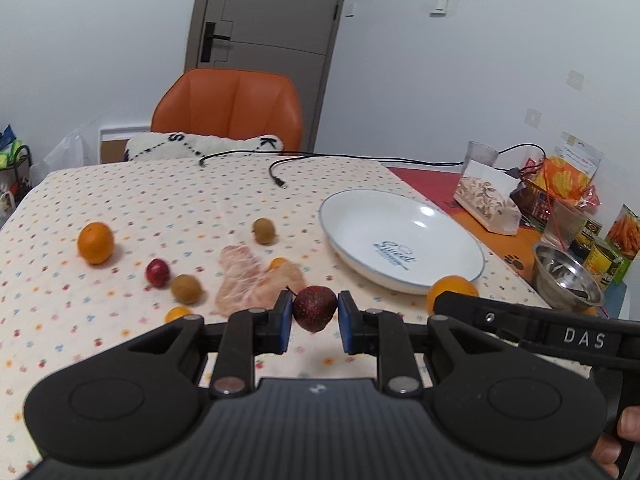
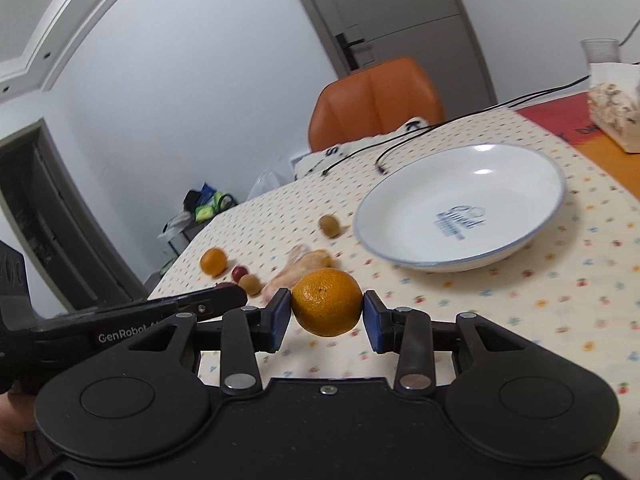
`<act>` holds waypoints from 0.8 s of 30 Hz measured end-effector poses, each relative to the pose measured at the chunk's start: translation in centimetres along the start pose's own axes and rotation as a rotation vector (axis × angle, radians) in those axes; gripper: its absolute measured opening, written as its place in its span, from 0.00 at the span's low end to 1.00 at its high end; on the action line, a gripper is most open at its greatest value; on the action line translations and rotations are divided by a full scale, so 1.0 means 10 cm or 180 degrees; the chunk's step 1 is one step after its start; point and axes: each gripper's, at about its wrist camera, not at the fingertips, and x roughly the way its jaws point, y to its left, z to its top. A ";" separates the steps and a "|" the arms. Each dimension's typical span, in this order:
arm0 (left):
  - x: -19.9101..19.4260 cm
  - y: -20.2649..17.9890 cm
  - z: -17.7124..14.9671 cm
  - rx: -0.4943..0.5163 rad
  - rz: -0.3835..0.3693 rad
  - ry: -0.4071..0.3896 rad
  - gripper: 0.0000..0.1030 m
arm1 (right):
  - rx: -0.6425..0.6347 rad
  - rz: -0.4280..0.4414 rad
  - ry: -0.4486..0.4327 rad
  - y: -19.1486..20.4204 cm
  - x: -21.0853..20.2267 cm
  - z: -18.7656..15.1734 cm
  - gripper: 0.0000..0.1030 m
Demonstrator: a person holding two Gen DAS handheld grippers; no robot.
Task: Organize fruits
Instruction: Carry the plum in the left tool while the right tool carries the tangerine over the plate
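Left gripper [image 1: 314, 322]: clamped on dark red fruit [image 1: 314, 307], lower centre.
Right gripper [image 2: 326, 320]: clamped on orange [image 2: 326, 302], lower centre.
Plate [image 1: 348, 240]: holds nothing yet, right of centre.
Remaining: loose fruits on tablecloth [image 1: 160, 200], left; judged early.

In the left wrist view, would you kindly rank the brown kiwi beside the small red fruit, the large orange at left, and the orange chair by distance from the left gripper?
1. Brown kiwi, near left of the left gripper.
2. Large orange, farther left.
3. Orange chair, beyond the table's far edge.
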 end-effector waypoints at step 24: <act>0.60 -0.51 0.27 0.0198 -0.0115 0.0102 0.22 | 0.0153 -0.0248 -0.0270 -0.58 -0.01 0.26 0.36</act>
